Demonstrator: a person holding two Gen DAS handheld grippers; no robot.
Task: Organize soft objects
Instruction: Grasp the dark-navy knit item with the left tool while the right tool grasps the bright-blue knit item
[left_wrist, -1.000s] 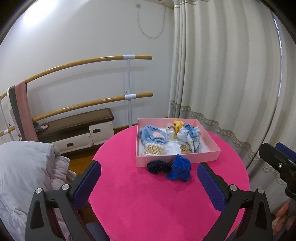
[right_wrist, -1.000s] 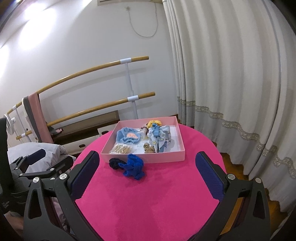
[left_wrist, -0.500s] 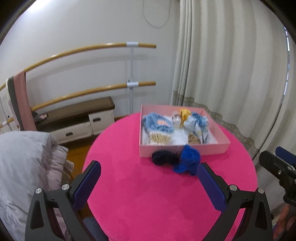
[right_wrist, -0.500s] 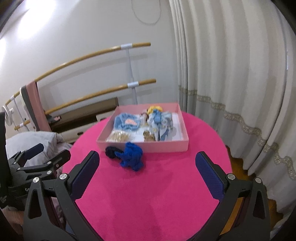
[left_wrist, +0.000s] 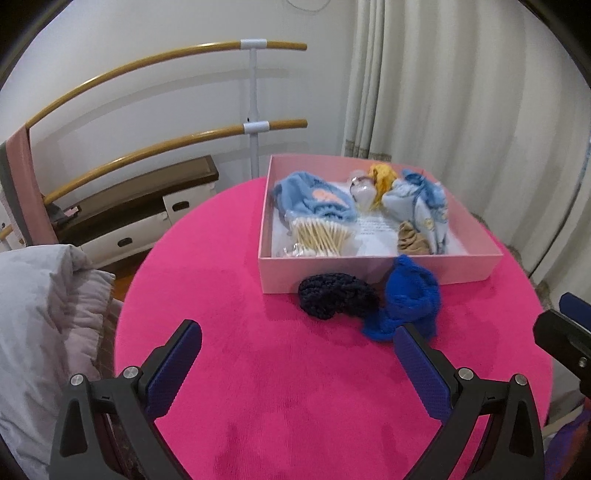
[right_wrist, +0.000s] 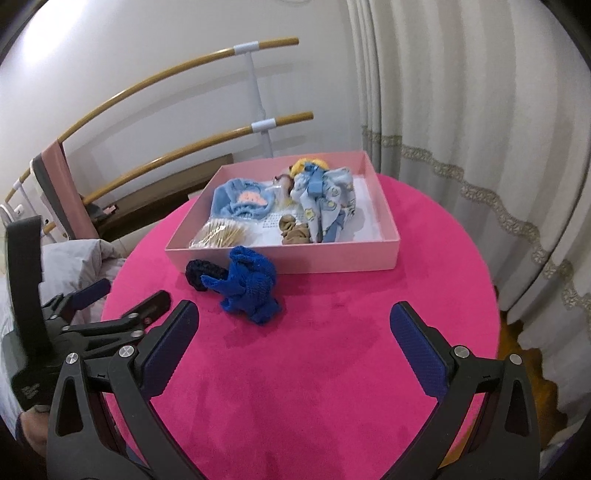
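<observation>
A bright blue knitted piece (left_wrist: 408, 301) (right_wrist: 249, 284) and a dark navy knitted piece (left_wrist: 334, 297) (right_wrist: 202, 274) lie on the round pink table (left_wrist: 295, 369) (right_wrist: 332, 350), touching the front wall of a pink box (left_wrist: 373, 271) (right_wrist: 295, 260). The box holds light blue soft items, a yellow one, a brown one and cotton swabs (left_wrist: 319, 236). My left gripper (left_wrist: 297, 360) is open and empty, just short of the two knitted pieces. My right gripper (right_wrist: 295, 338) is open and empty above the table, right of the left gripper (right_wrist: 110, 306).
Cream curtains (right_wrist: 461, 129) hang behind and to the right of the table. Wooden barre rails (left_wrist: 155, 99) run along the white wall, with a low bench with drawers (left_wrist: 140, 210) below. A grey quilt (left_wrist: 40, 314) lies left of the table.
Both grippers have moved forward and tilted down toward the table. The box and the knitted pieces look larger and closer. Both grippers stay open.
</observation>
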